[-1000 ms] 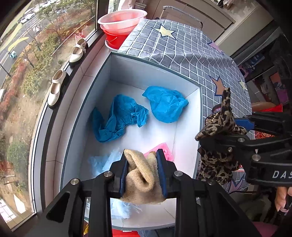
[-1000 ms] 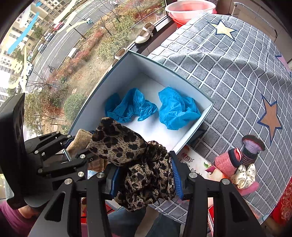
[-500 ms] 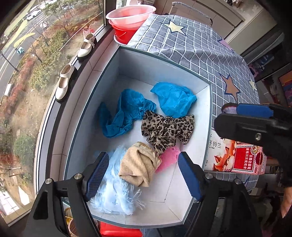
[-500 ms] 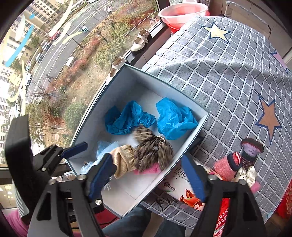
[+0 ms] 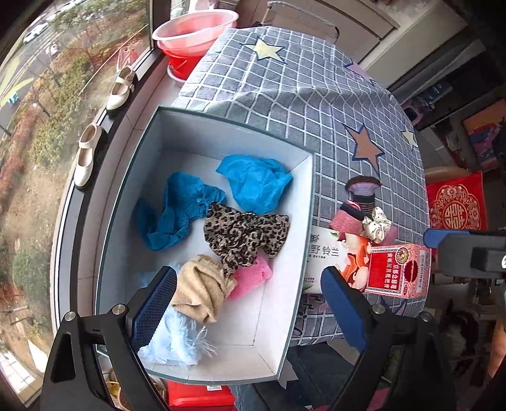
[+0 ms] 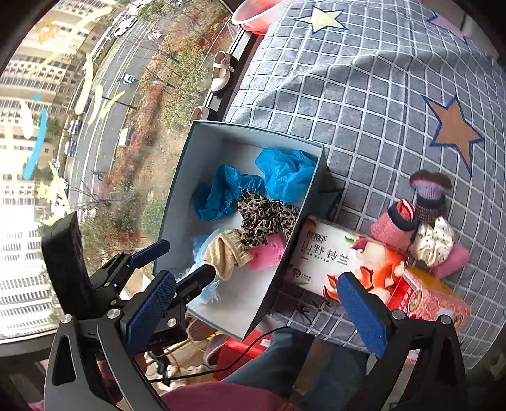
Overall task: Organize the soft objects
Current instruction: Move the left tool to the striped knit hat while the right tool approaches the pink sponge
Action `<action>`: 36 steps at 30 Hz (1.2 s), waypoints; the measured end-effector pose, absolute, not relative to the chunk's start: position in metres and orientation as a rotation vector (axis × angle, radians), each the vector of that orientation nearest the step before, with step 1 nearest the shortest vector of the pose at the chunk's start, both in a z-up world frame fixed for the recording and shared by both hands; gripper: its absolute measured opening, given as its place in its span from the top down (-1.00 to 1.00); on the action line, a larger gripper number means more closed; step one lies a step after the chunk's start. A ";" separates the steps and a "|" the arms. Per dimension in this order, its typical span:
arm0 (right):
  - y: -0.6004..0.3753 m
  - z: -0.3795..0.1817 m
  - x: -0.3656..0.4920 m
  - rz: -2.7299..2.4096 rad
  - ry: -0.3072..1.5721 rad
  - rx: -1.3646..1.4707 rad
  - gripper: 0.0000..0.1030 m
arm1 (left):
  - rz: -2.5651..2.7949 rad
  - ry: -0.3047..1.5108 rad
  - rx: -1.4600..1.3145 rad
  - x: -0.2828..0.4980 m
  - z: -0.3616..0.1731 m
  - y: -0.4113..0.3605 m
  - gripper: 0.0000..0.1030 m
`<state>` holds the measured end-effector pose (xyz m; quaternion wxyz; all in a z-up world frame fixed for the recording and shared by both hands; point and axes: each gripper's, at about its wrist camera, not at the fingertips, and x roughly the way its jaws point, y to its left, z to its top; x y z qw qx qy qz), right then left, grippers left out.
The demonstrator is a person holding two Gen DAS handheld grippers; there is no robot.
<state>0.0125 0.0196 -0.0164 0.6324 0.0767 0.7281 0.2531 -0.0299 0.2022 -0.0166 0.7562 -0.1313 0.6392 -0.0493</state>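
Observation:
A white open box stands at the table's left edge. In it lie two blue covers, a leopard cloth, a tan knit piece, a pink sponge and pale blue fluff. My left gripper is open and empty above the box's near end. My right gripper is open and empty over the box's right wall. Small soft items lie on the cloth to the right.
A tissue pack and a red carton lie right of the box on the grey checked tablecloth. A pink basin stands at the far end. Shoes rest on the window sill to the left.
Both grippers opened and let go: the tan piece and the leopard cloth dropped into the box. Both grippers have since drawn back and up, the right one shifting right.

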 end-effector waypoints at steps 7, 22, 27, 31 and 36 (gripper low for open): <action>-0.076 0.008 0.024 0.463 1.662 0.373 -1.00 | -0.236 1.410 -0.135 -0.002 -0.010 0.137 -0.83; -0.237 -0.131 0.048 0.064 1.822 0.480 -1.00 | -0.378 1.518 0.367 0.099 -0.077 -0.011 -0.83; -0.244 -0.174 0.053 0.047 1.866 0.453 -1.00 | -0.391 1.632 0.491 0.117 -0.126 -0.036 -0.83; -0.244 -0.198 0.057 0.053 1.885 0.434 -1.00 | -0.400 1.699 0.557 0.125 -0.151 -0.046 -0.83; -0.235 -0.223 0.057 0.081 1.915 0.408 -1.00 | -0.411 1.788 0.644 0.129 -0.181 -0.056 -0.83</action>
